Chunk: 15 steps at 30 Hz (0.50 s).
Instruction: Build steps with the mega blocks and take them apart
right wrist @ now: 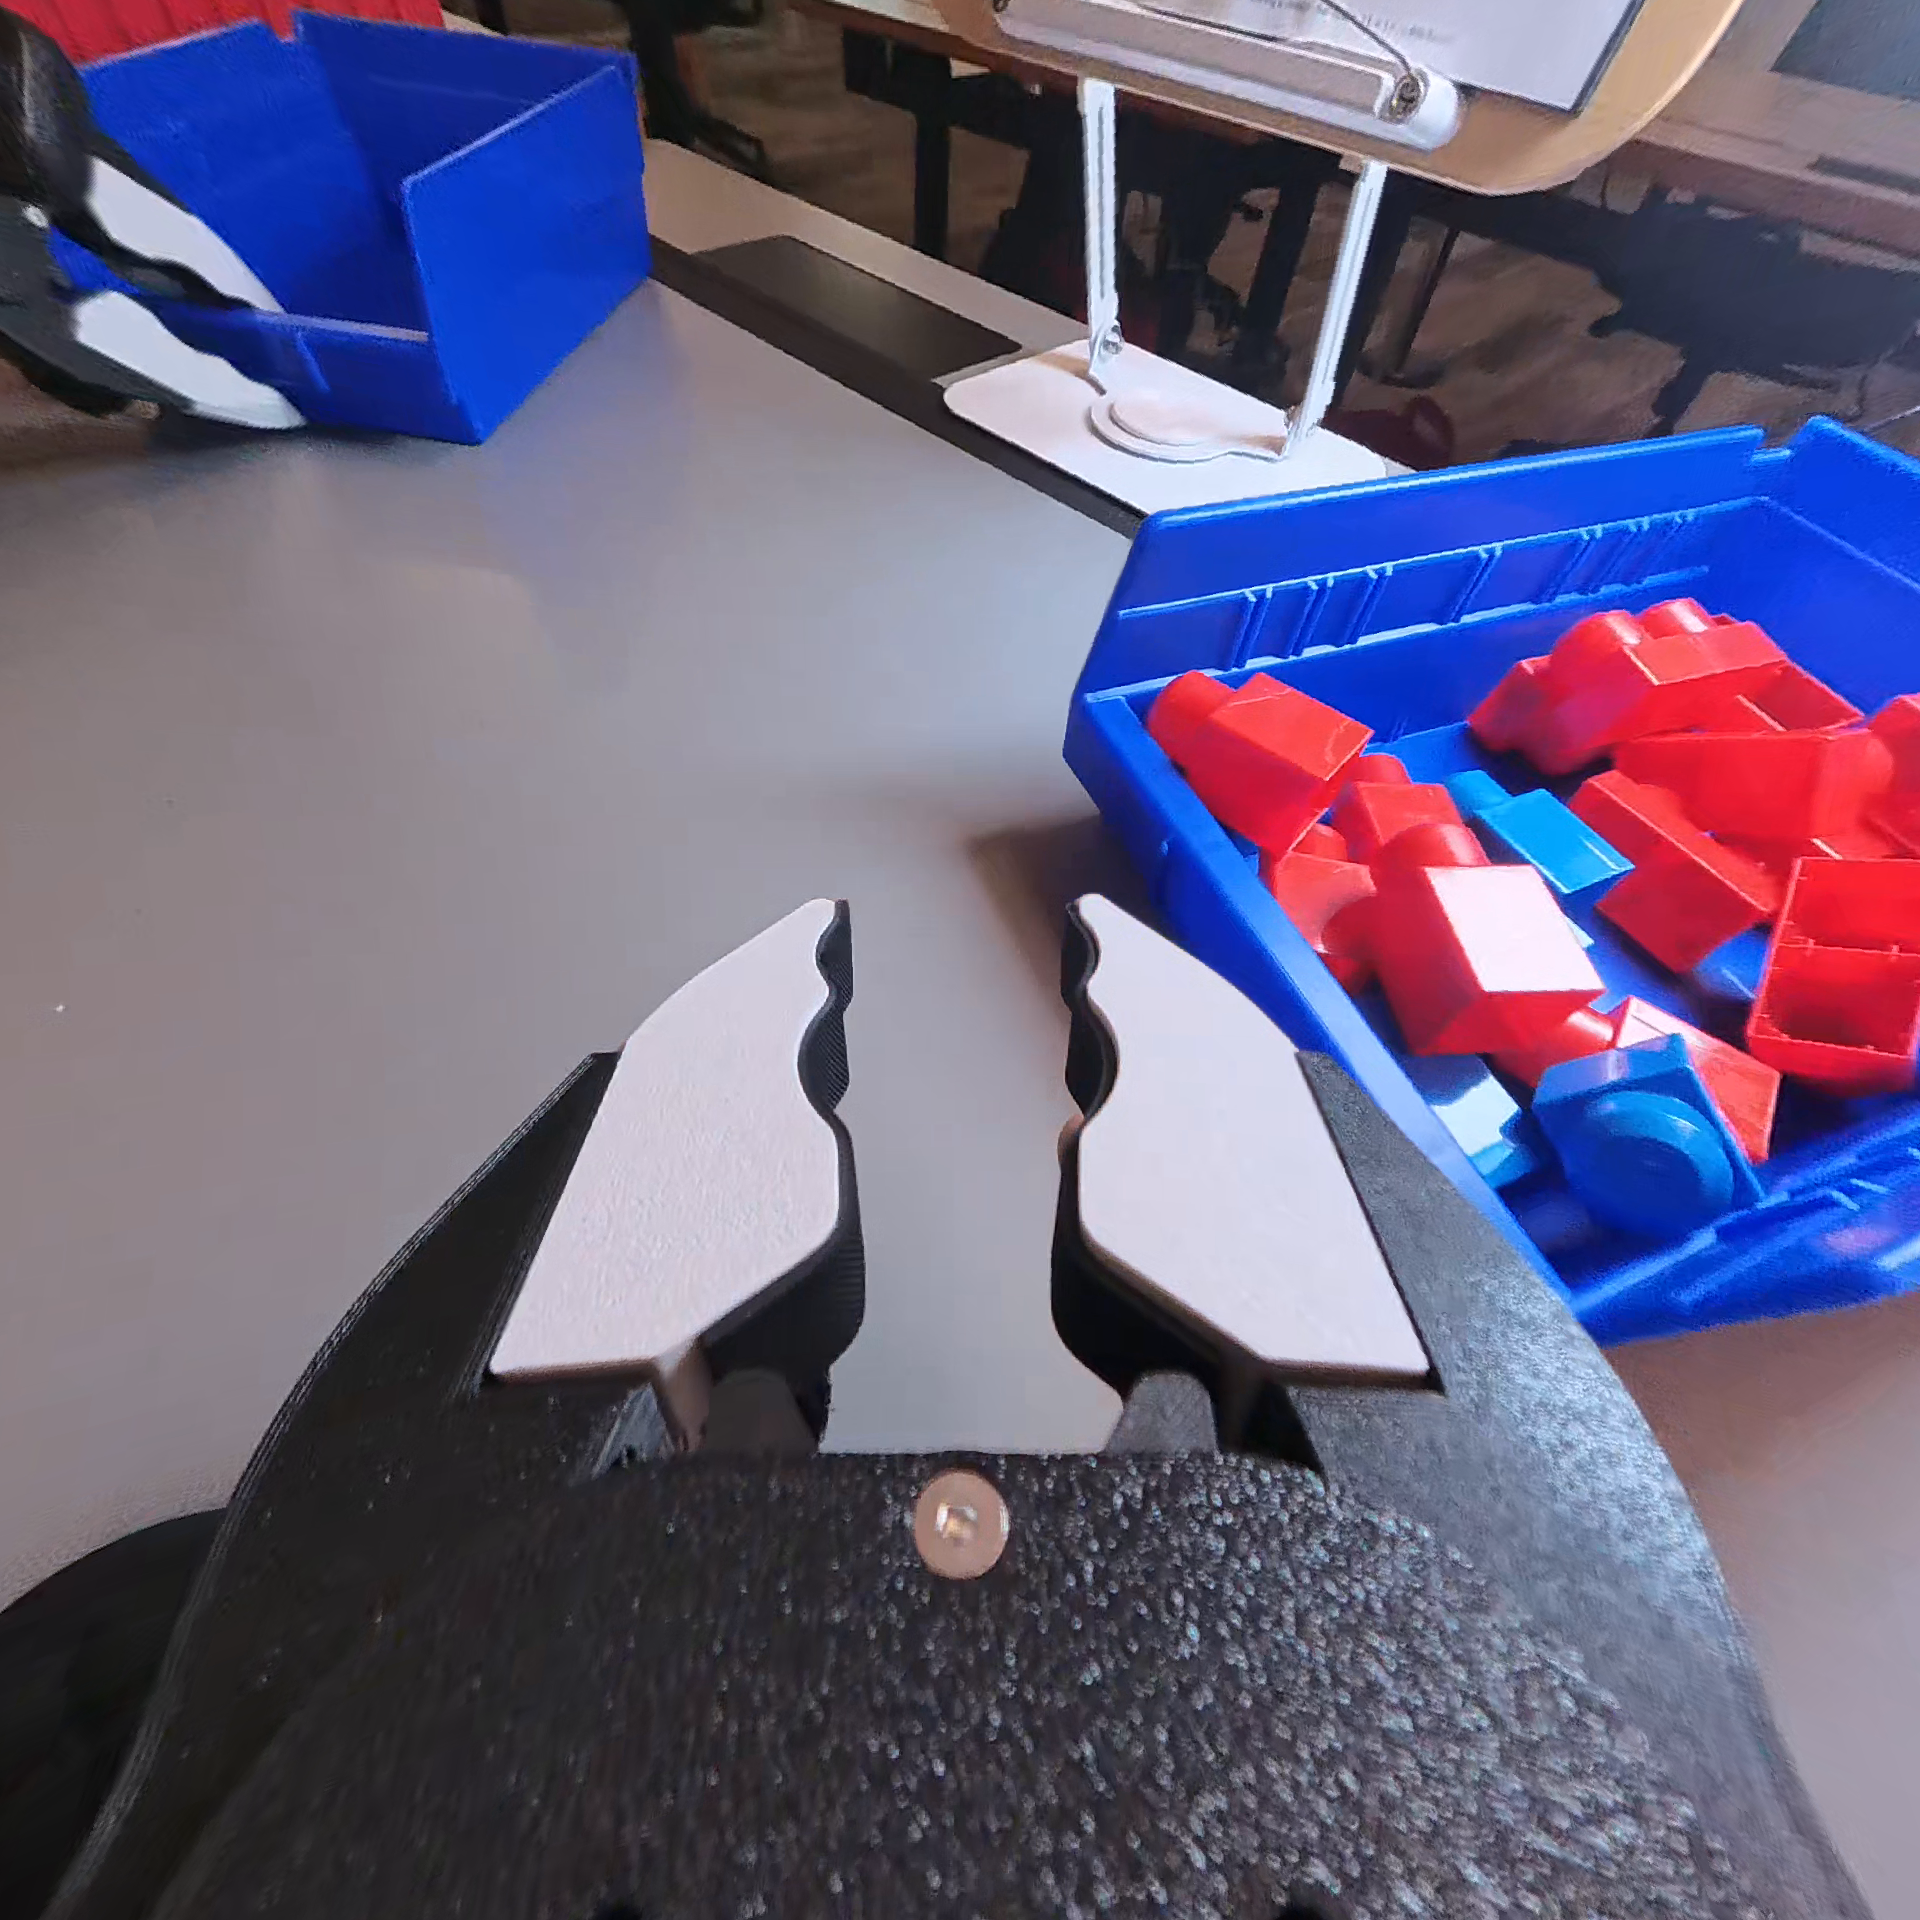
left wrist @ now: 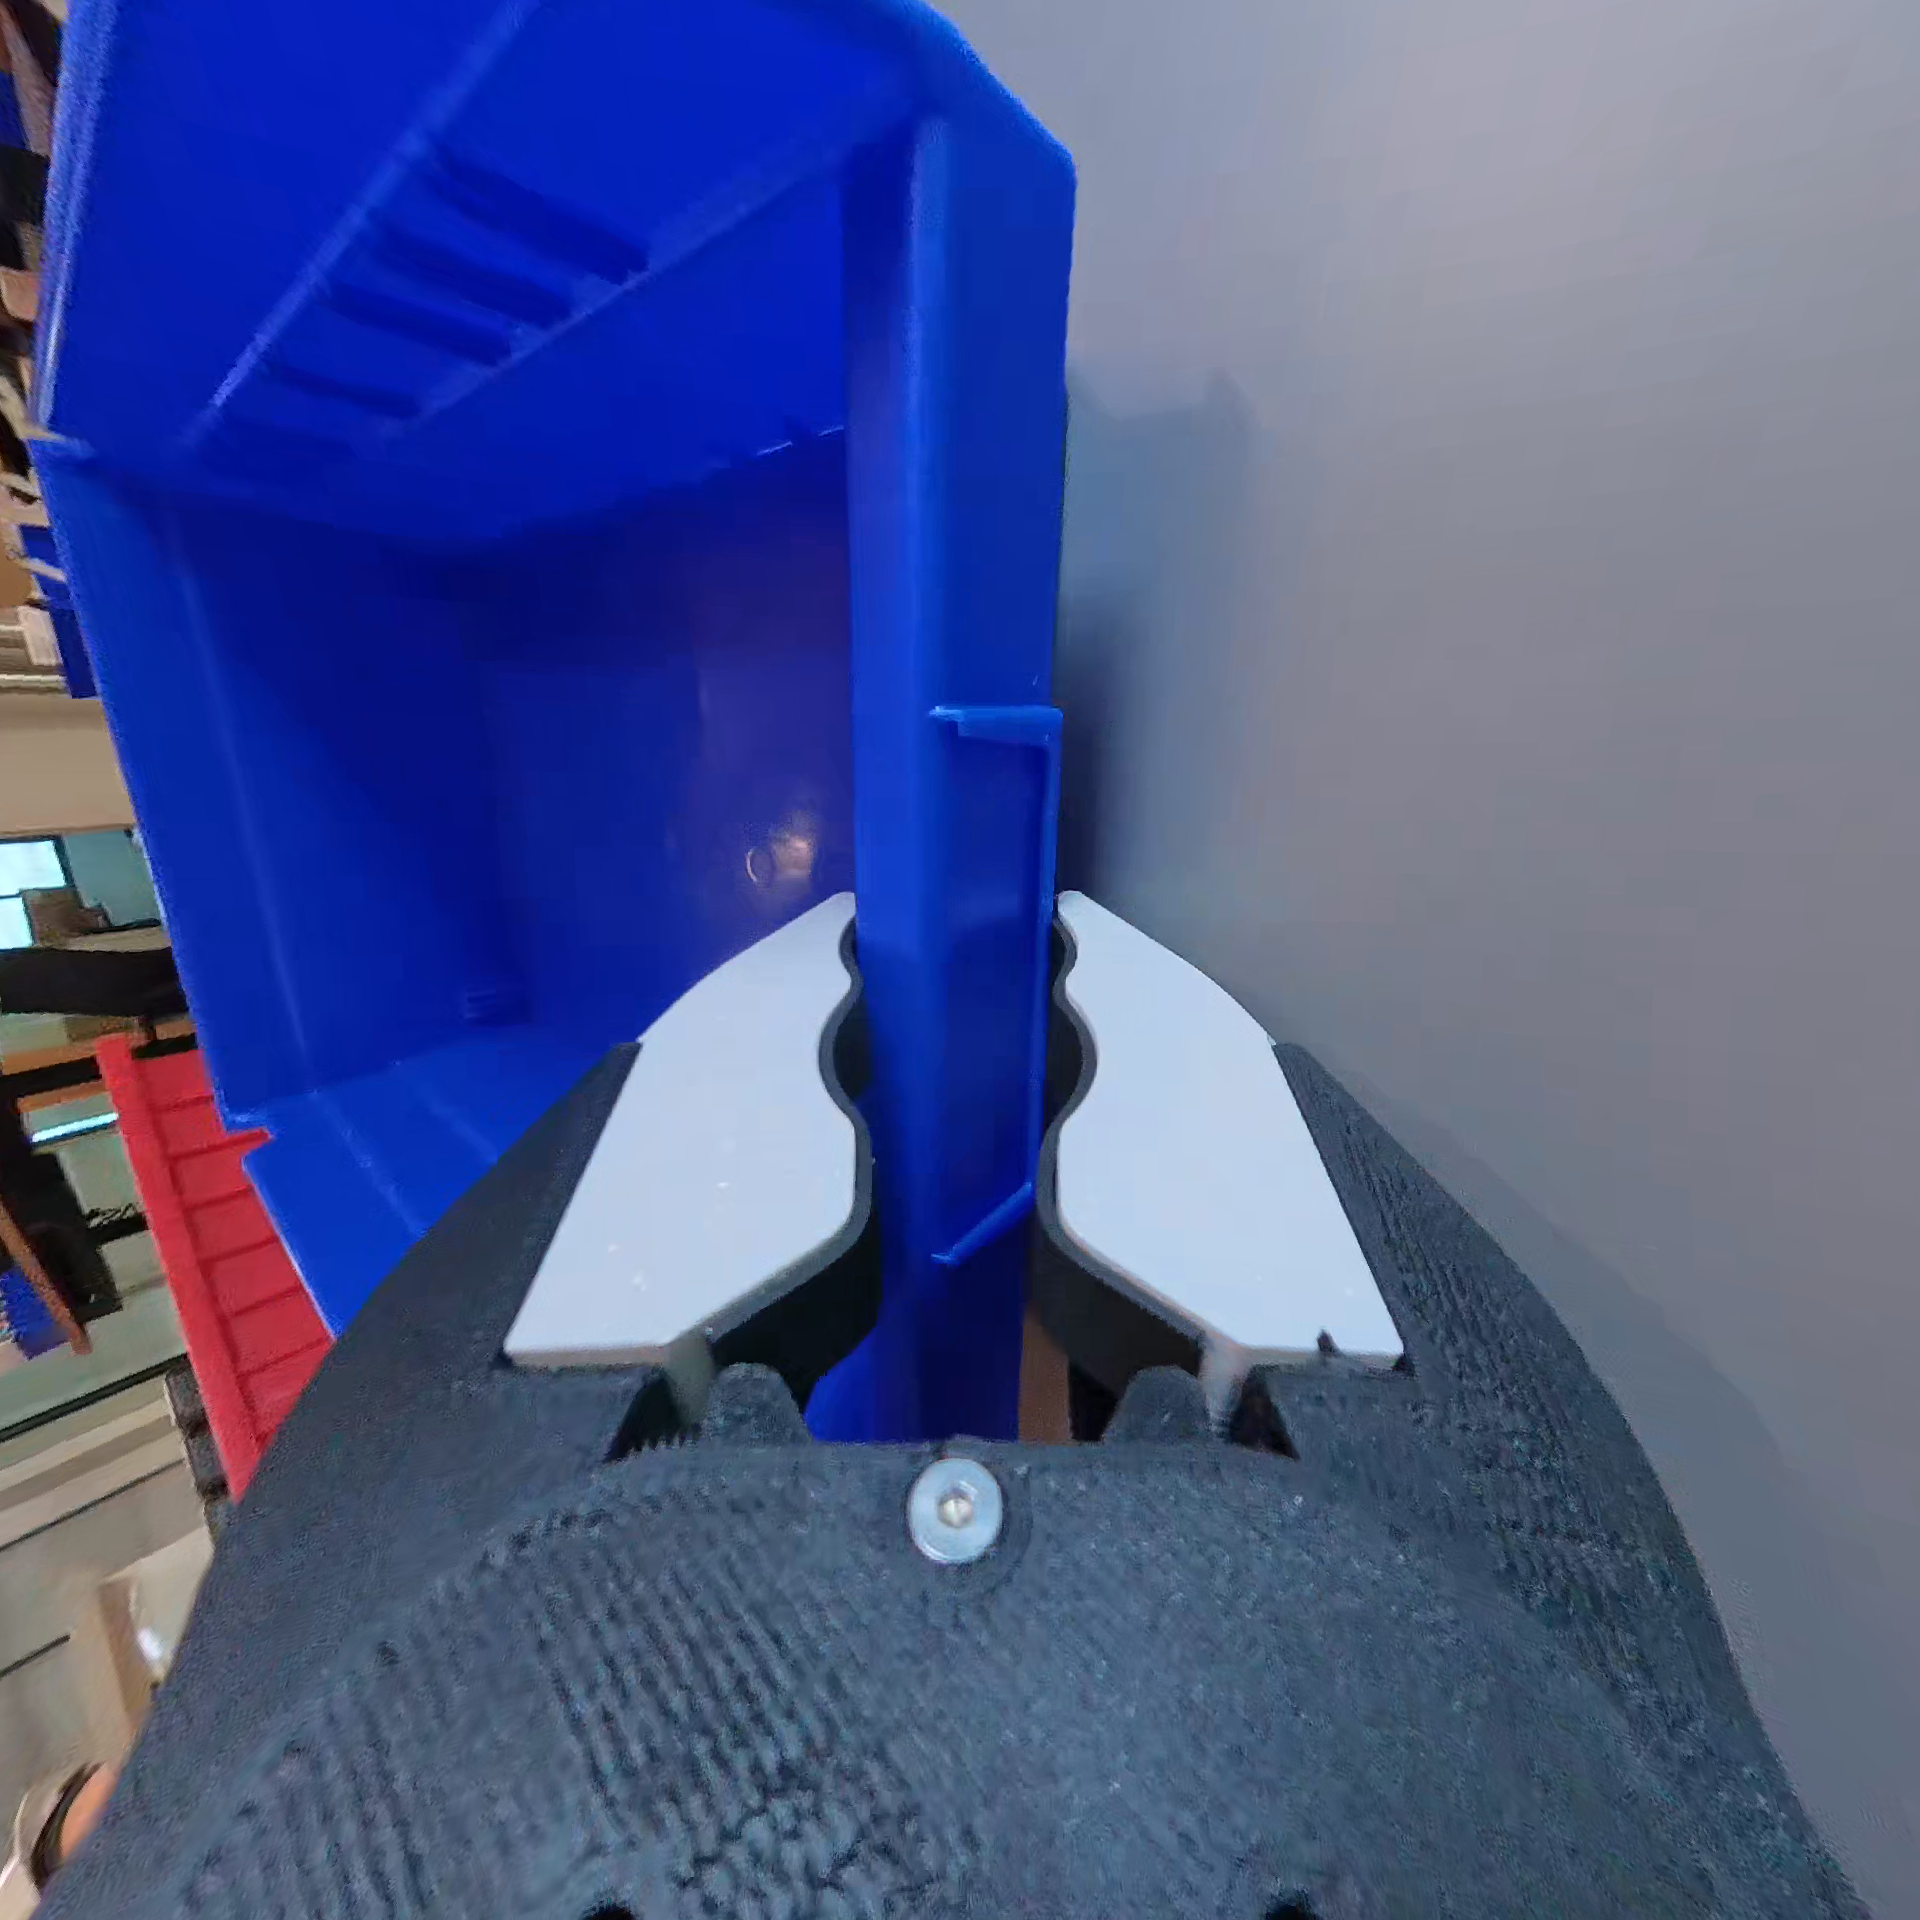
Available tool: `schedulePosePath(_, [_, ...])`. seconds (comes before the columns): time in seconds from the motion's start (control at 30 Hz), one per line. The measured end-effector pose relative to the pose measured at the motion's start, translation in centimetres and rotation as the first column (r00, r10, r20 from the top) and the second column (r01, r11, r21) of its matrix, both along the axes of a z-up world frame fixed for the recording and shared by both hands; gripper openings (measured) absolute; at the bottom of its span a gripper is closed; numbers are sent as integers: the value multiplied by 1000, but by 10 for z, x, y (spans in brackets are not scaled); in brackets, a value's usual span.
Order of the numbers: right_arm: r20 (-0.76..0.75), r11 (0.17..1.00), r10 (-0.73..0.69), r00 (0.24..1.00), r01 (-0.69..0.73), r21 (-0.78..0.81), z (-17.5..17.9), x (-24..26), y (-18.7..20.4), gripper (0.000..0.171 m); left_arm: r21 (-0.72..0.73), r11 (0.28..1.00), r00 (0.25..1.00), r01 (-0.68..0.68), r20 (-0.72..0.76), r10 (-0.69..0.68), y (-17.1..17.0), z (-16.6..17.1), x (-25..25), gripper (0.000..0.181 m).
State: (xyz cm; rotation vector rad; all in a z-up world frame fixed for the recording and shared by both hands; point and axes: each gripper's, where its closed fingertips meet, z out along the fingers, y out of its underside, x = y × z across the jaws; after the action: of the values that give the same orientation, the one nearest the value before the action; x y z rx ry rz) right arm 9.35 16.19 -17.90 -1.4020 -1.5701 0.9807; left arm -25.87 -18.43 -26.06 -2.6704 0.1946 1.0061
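My left gripper point(left wrist: 956, 914) is shut on the front wall of an empty blue bin point(left wrist: 520, 727). In the right wrist view this bin point(right wrist: 520, 239) stands at the far left of the grey table point(right wrist: 520, 727), with the left gripper point(right wrist: 281, 364) clamped on its near wall. My right gripper point(right wrist: 956, 914) is open and empty, just above the table. To its right a second blue bin point(right wrist: 1351, 582) holds several loose red mega blocks point(right wrist: 1486, 956) and a few blue ones point(right wrist: 1631, 1132).
A white stand point(right wrist: 1164, 416) with two thin legs holds a board at the table's back edge. A red bin point(left wrist: 208, 1226) lies behind the empty blue bin. Chairs and other desks are beyond the table. About 50 cm separates my left fingertips from my right.
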Motion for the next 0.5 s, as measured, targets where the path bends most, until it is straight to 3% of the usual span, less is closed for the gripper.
schedulePosePath(0.27, [-49,1000,-22,999,22,13,4,13,6,34,44,975,974,217,49,-219,56,-1,69,30])
schedulePosePath(0.4, [-128,982,-180,975,185,25,23,31,39,34,51,932,931,360,50,-362,94,-1,113,30])
schedulePosePath(0.5, [-188,922,-374,908,386,31,36,52,78,34,48,888,887,457,51,-459,126,-1,140,30])
